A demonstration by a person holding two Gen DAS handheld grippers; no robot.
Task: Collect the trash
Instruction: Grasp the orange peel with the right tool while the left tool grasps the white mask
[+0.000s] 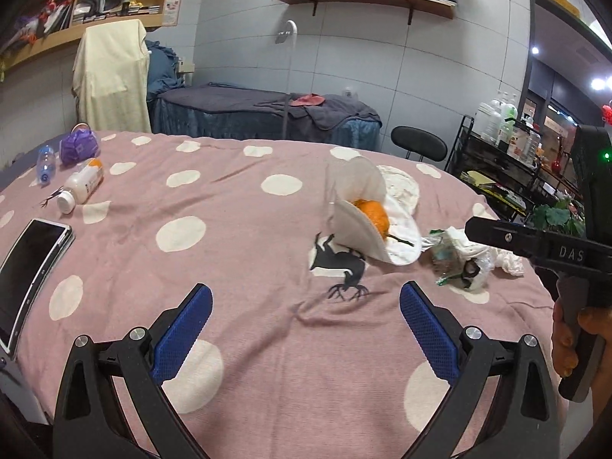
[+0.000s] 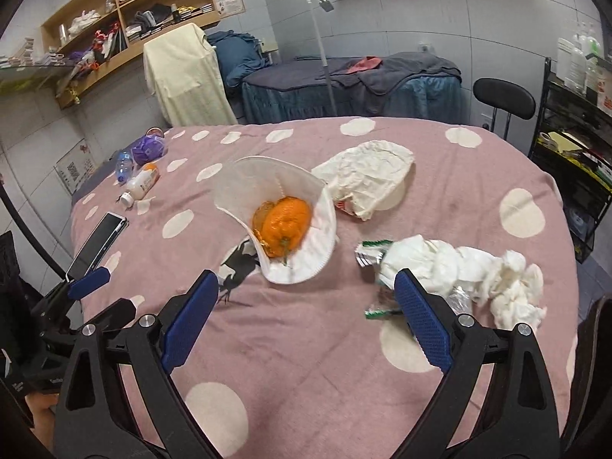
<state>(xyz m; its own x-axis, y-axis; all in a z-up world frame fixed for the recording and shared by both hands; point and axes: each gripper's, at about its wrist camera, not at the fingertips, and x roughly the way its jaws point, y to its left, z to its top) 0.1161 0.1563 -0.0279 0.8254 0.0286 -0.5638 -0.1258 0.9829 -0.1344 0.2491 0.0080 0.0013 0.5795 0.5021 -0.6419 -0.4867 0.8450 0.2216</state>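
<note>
The crumpled tissue [image 2: 478, 271] lies with a torn green-and-silver wrapper [image 2: 370, 252] at the right of the right wrist frame, on the pink dotted bedspread [image 2: 306, 344]. The heap's long axis runs left to right across that frame, its wrapper end touching or passing just behind the right gripper's [image 2: 306, 306] right finger pad [image 2: 419, 319]. That gripper stands wide and holds nothing, so the heap sits slightly right of its centre line. The right gripper looks to be the nearer one: in the left wrist view the same tissue heap [image 1: 463, 256] lies off to the right, well apart from the left gripper [image 1: 306, 313], which is also wide and empty.

Just left of the heap a bent paper plate [image 2: 290, 229] cradles an orange peel [image 2: 285, 225], and behind it lies a crumpled paper bag [image 2: 367, 179]. At the upper left rest 2 bottles [image 2: 141, 183], a purple packet [image 2: 147, 149] and a phone [image 2: 97, 246].
</note>
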